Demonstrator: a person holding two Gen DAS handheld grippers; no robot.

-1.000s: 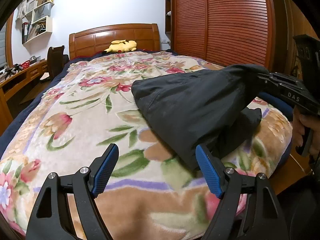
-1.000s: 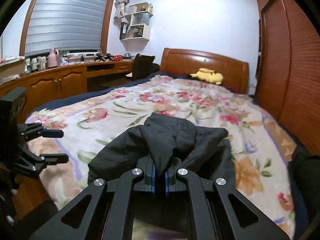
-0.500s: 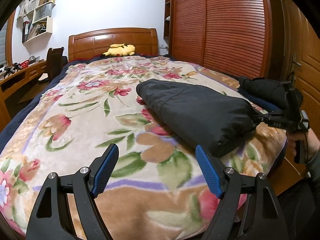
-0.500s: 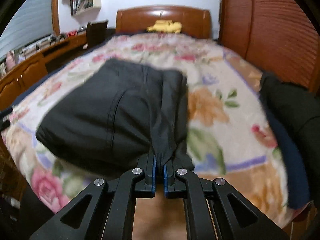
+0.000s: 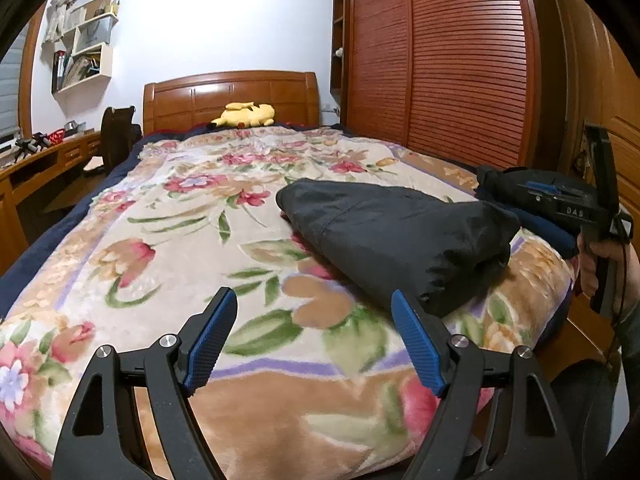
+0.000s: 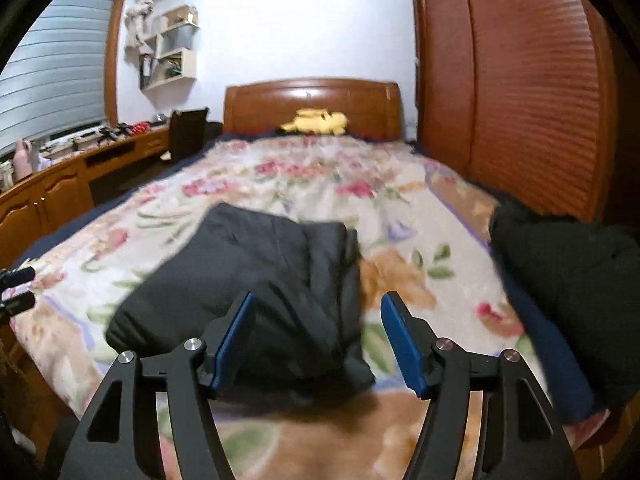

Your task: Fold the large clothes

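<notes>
My right gripper (image 6: 316, 336) has just been opening, its jaws apart and clear of the folded black garment (image 6: 248, 280) lying near the foot of the floral blanket (image 5: 168, 240). My left gripper (image 5: 316, 340) hovers spread wide, gripping nothing.

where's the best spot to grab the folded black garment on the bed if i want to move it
Probably the thick rounded fold edge nearest the foot of the bed on the folded black garment, coming in low from that side. The layers bunch there, so one pinch likely catches them all.
</notes>
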